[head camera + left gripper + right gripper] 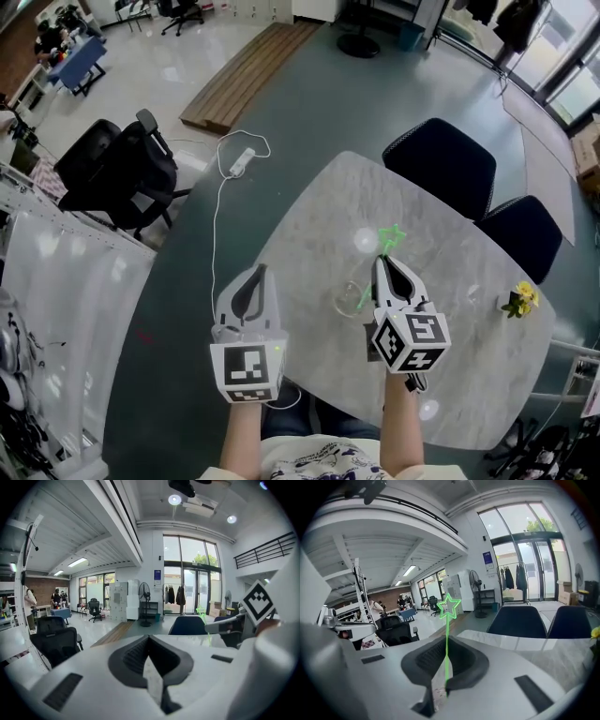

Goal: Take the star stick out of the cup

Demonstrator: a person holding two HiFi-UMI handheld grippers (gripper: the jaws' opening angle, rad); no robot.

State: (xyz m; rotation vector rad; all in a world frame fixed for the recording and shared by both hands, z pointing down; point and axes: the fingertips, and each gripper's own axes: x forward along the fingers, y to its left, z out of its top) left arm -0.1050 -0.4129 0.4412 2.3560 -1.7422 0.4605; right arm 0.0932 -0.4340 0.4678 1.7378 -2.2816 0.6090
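Note:
A clear glass cup [345, 300] stands on the marble table [450, 375] in the head view. The green star stick [391, 237] rises from it, tilted away from me, and its lower end still shows inside the glass outline. My right gripper [379, 263] is shut on the stick's shaft just above the cup. In the right gripper view the star stick [449, 606] stands upright between the closed jaws of the right gripper [446, 644]. My left gripper [258, 273] hovers over the table's left edge, shut and empty. The left gripper [149, 641] looks across the table.
Two dark blue chairs [441, 164] [525, 234] stand at the table's far side. A small yellow flower [518, 298] sits near the right edge. A black office chair [122, 173], a power strip with cable [242, 161] and a wooden board [248, 75] are on the floor to the left.

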